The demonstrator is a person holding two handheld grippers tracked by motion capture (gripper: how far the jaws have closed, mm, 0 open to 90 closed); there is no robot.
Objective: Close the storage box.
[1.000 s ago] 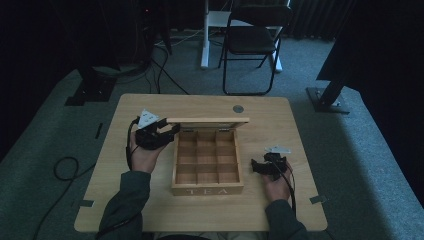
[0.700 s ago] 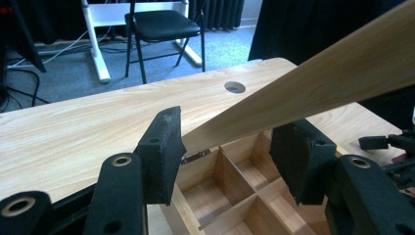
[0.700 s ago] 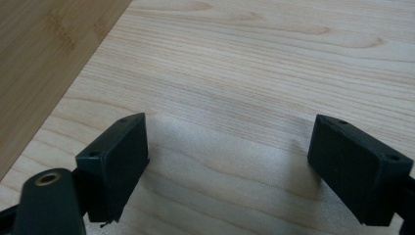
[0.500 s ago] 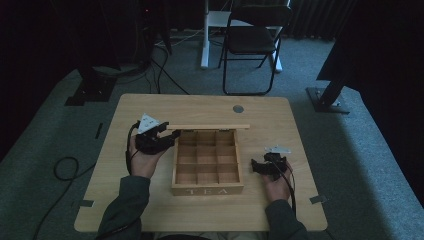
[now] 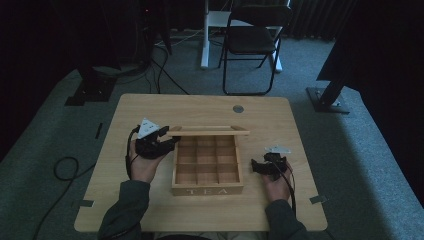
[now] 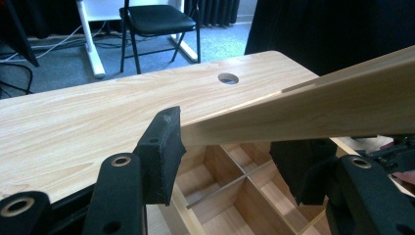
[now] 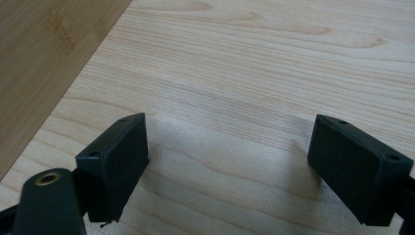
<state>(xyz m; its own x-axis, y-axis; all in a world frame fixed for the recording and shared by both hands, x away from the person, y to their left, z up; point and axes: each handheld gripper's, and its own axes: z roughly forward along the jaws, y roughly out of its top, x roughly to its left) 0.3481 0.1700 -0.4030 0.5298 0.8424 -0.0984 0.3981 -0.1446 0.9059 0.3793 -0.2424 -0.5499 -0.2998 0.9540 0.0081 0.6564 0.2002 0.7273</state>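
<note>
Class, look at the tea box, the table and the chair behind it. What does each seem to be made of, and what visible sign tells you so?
Tea box: looks like pale, matt wood; thin dividers and a plank-like lid show faint grain.
Table: light wood or wood-look laminate; clear grain lines, smooth surface.
Chair: thin dark tube legs, probably metal, with a black padded seat, perhaps vinyl.

Dim lab or studio: stand bases point(image 5: 327, 97), floor cables point(image 5: 65, 167), folding chair point(image 5: 252, 42).

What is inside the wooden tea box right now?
The tea box shows bare wooden dividers and empty compartments. The raised lid, gripped by the left gripper, hides part of the back row in the high view.
</note>
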